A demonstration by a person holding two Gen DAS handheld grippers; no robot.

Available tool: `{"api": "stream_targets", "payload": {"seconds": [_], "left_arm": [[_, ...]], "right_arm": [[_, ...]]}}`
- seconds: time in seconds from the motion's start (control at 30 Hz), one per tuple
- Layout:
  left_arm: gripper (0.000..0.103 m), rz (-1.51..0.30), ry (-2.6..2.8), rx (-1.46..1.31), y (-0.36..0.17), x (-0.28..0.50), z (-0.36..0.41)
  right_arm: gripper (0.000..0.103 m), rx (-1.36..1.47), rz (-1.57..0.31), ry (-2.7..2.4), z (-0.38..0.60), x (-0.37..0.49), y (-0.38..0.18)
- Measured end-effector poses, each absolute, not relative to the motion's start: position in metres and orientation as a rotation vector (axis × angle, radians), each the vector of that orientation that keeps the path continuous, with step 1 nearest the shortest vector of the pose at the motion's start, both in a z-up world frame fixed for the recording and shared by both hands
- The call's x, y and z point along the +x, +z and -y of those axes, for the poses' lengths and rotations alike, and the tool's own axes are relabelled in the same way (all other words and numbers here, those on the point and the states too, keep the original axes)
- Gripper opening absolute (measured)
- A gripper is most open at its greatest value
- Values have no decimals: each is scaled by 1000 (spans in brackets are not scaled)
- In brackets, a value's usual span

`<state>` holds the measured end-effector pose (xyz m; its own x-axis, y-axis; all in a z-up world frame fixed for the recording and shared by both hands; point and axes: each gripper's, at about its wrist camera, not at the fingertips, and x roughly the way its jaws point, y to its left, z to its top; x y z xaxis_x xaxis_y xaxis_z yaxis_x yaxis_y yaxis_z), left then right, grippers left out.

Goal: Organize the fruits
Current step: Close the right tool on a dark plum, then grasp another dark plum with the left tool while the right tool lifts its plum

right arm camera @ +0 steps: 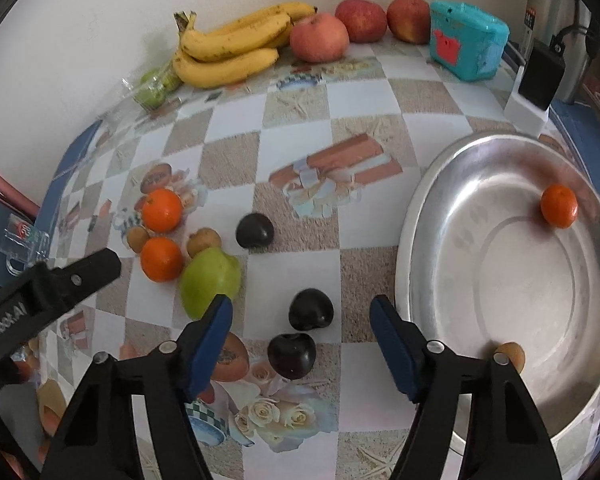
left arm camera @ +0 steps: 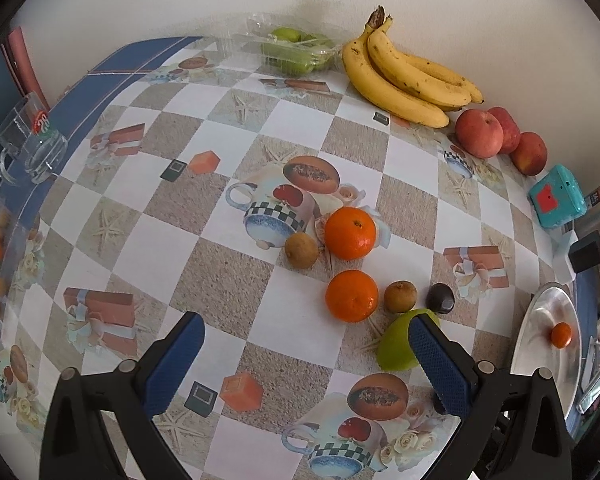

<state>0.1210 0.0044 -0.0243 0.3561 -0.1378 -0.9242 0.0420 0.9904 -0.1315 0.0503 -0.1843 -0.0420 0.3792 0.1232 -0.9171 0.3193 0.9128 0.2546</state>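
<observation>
Two oranges (left arm camera: 350, 233) (left arm camera: 352, 296), two small brown fruits (left arm camera: 301, 250) (left arm camera: 400, 296), a dark plum (left arm camera: 440, 298) and a green apple (left arm camera: 400, 346) lie mid-table. My left gripper (left arm camera: 306, 360) is open and empty above the cloth, its right finger in front of the green apple. My right gripper (right arm camera: 302, 344) is open, with two dark plums (right arm camera: 311, 309) (right arm camera: 292, 355) between its fingers. The metal bowl (right arm camera: 416, 216) holds an orange (right arm camera: 559, 205) and a brown fruit (right arm camera: 510, 354). The green apple (right arm camera: 208, 280) lies left of the right gripper.
Bananas (left arm camera: 404, 76), three red apples (left arm camera: 480, 133) and a clear box of green fruit (left arm camera: 296, 50) line the wall. A teal box (left arm camera: 556, 196) and a charger (right arm camera: 540, 76) stand at the right. A glass mug (left arm camera: 32, 144) stands at the left edge.
</observation>
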Motion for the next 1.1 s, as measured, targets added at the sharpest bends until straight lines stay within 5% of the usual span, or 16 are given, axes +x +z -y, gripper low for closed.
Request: {"api": "stream_targets", "payload": {"seconds": [0.57, 1.1], "left_arm": [[103, -1205, -130, -84, -26, 120, 0], [103, -1244, -211, -117, -27, 111, 18]], "right_arm": [[26, 486, -1207, -132, 192, 48, -58], [26, 516, -1085, -189, 212, 32, -15]]}}
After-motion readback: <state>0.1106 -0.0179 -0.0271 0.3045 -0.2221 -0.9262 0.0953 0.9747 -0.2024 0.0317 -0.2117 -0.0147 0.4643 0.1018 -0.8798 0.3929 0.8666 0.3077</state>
